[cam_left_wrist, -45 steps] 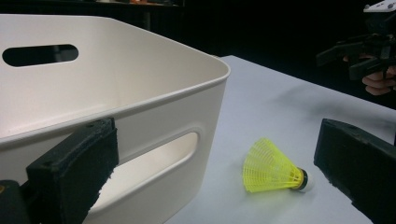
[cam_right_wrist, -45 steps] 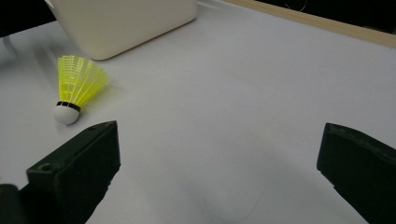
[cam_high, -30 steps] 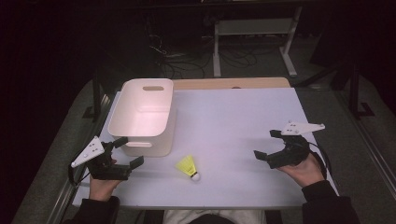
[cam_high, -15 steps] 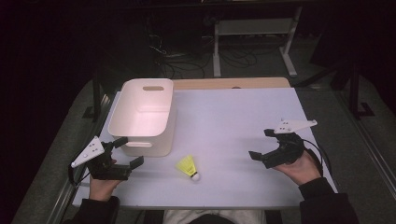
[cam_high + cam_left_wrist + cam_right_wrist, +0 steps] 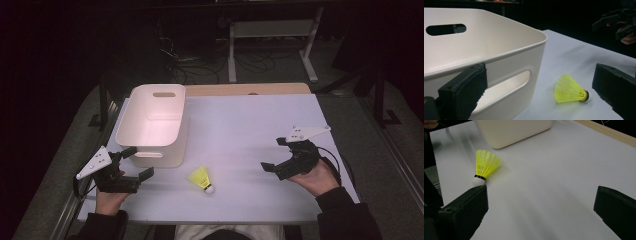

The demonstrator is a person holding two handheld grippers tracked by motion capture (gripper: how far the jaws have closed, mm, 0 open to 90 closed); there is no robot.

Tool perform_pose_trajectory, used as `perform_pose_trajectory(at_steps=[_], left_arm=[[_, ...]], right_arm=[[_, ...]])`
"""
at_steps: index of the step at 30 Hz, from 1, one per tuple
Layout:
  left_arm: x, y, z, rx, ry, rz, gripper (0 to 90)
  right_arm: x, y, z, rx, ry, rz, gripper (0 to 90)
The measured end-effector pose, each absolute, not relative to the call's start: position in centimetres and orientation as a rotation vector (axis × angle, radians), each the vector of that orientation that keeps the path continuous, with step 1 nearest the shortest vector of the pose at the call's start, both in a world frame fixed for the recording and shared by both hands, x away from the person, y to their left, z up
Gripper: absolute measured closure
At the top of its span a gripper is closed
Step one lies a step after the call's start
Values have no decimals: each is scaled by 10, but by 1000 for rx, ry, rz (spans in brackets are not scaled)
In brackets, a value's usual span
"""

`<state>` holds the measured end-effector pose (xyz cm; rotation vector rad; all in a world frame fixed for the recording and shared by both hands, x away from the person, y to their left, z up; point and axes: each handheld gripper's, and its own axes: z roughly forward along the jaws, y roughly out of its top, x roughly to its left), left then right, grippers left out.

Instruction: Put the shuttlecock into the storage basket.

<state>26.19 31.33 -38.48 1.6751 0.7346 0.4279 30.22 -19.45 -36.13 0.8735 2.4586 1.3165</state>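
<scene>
A yellow shuttlecock (image 5: 201,178) with a white cork tip lies on its side on the white table (image 5: 250,120), just in front of an empty white bin (image 5: 152,122). My left gripper (image 5: 139,161) is open at the bin's near left corner, left of the shuttlecock. In the left gripper view the shuttlecock (image 5: 570,89) lies between the spread jaws, beside the bin's wall (image 5: 499,47). My right gripper (image 5: 272,154) is open to the right of the shuttlecock, apart from it. In the right gripper view the shuttlecock (image 5: 485,166) lies ahead near the left jaw.
A wooden strip (image 5: 250,89) runs along the table's far edge. Beyond it stand a white metal frame (image 5: 270,40) and cables on a dark floor. The other hand's gripper (image 5: 617,21) shows at the far right of the left gripper view.
My right gripper has moved left, toward the shuttlecock. The left gripper, bin and shuttlecock have stayed put.
</scene>
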Motion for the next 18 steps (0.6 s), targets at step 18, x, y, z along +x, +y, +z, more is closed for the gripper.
perform_pose_trajectory(at_steps=[18], left_arm=[[262, 313, -385, 1675, 735, 428, 0]], right_arm=[[304, -175, -355, 796, 2520, 1291, 0]])
